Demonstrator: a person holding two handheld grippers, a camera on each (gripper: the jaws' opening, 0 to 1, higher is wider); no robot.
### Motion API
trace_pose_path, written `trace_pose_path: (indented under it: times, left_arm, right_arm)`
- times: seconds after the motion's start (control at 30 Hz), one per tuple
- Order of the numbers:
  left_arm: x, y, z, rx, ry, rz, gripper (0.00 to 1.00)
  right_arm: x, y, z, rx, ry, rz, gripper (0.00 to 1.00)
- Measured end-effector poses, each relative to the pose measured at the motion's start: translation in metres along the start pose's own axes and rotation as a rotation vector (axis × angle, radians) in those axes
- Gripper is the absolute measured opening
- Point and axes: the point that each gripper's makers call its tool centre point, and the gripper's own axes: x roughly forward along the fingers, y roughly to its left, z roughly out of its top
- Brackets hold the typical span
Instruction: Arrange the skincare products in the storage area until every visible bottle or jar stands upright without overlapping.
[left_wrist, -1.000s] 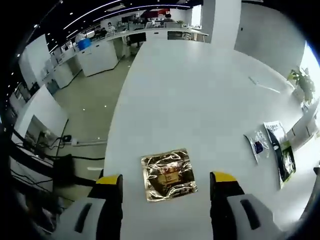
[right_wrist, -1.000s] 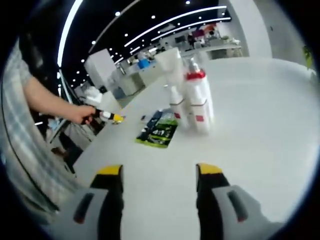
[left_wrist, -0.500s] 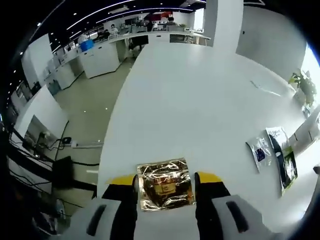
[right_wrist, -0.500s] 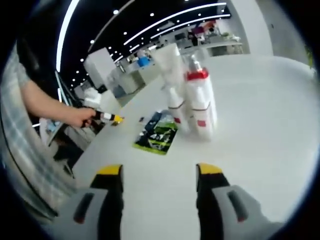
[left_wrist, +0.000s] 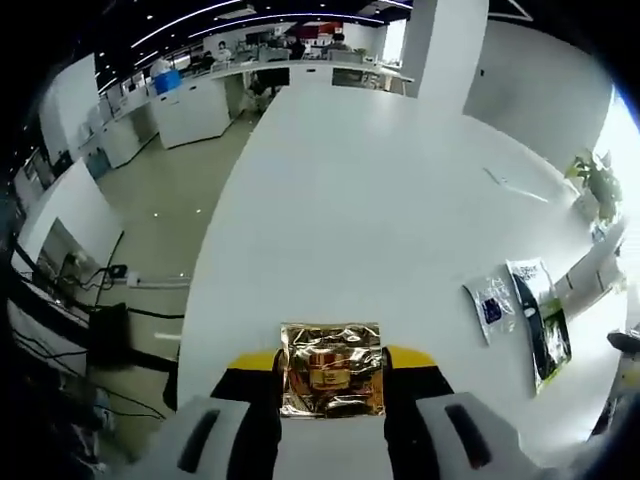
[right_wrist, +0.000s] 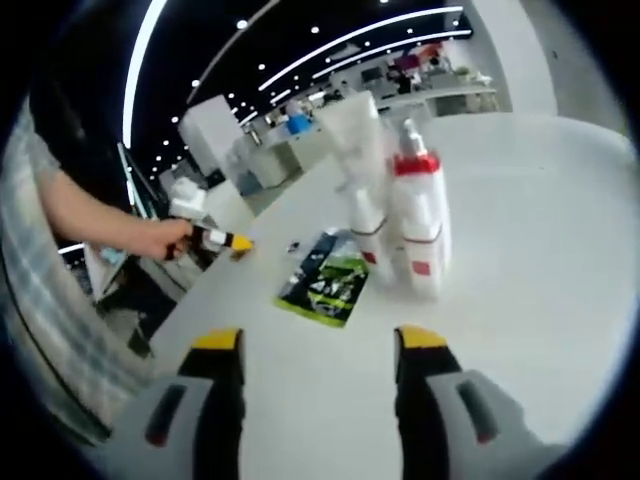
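A gold foil sachet (left_wrist: 332, 368) sits between the jaws of my left gripper (left_wrist: 332, 358), which is shut on it just above the white table (left_wrist: 380, 200). In the right gripper view, a white pump bottle with a red collar (right_wrist: 420, 225) stands upright, touching a tall white tube with a red band (right_wrist: 358, 165) on its left. A green and black sachet (right_wrist: 328, 283) lies flat in front of them. My right gripper (right_wrist: 318, 342) hovers open and empty short of that sachet. Far left, a person's hand holds the left gripper (right_wrist: 232, 242).
Right of the left gripper, a small clear sachet with a blue print (left_wrist: 490, 308) and a dark green sachet (left_wrist: 545, 335) lie flat. The table edge (left_wrist: 205, 290) drops to the floor on the left. A person's arm and checked sleeve (right_wrist: 60, 230) fill the left of the right gripper view.
The left jaws have drawn in from wide open and now pinch the gold sachet. The right gripper view has shifted slightly; the bottles look a little nearer and further right.
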Motion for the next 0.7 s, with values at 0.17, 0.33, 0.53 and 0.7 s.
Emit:
trace_pose_path:
  times: [0.17, 0.33, 0.53, 0.7]
  left_arm:
    - [-0.014, -0.017, -0.007, -0.023, -0.031, -0.034, 0.39]
    - [-0.039, -0.052, -0.018, 0.003, -0.087, -0.137, 0.39]
    - [-0.066, -0.087, -0.041, 0.056, -0.130, -0.205, 0.39]
    - [-0.087, -0.126, -0.062, 0.065, -0.158, -0.271, 0.39]
  right_arm:
    - [-0.003, 0.011, 0.003, -0.013, -0.013, 0.029, 0.60]
    - [-0.009, 0.028, -0.004, -0.049, 0.009, 0.082, 0.63]
    - [-0.016, 0.055, -0.010, -0.041, 0.019, 0.200, 0.62]
    - [-0.017, 0.077, -0.009, 0.062, 0.017, 0.310, 0.58]
